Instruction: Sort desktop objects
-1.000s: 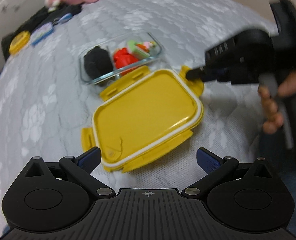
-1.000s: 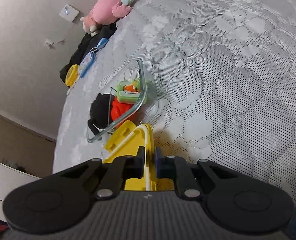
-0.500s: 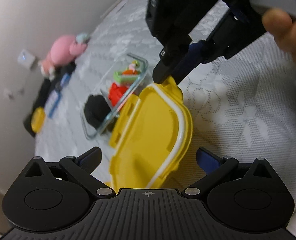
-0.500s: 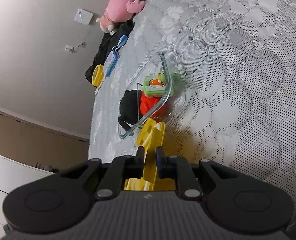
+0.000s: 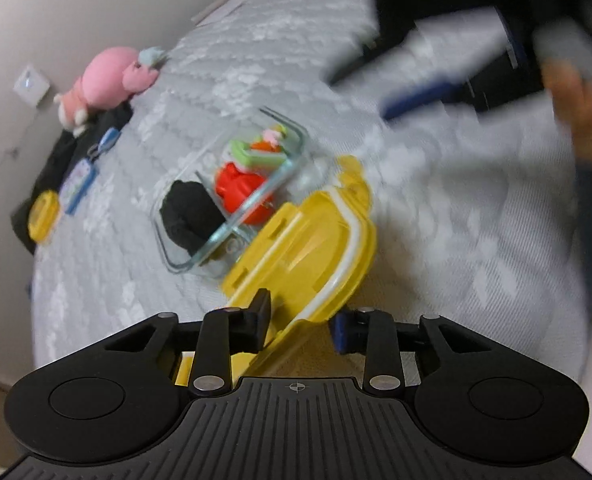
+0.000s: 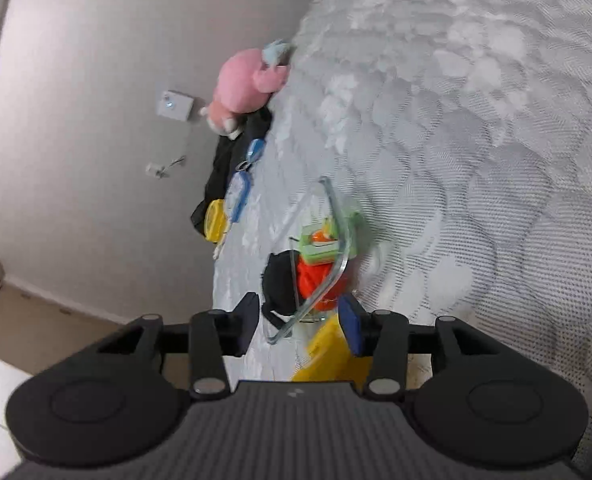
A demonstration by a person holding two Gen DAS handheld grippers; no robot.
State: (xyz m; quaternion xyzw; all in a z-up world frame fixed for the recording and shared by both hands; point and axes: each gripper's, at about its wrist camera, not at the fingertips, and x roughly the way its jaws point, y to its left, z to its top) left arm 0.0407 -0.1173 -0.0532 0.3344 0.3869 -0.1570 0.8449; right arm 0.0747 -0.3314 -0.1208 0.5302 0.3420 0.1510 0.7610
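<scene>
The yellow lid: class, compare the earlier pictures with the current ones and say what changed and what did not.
The yellow lid has changed grippers. The right gripper, which pinched the lid's edge, has just been opening and no longer clamps it. The left gripper, wide open before, has just been closing, and the lid's near end now sits between its fingers. The glass container with its toys and the pink plush stayed put.

Motion is blurring the right gripper [image 5: 412, 92] and hand [image 5: 584, 120] at one o'clock; the yellow lid's [image 5: 308, 256] near edge is hiding behind the left gripper [image 5: 301, 322].

Both wrist views near glass container [image 5: 232, 216]
</scene>
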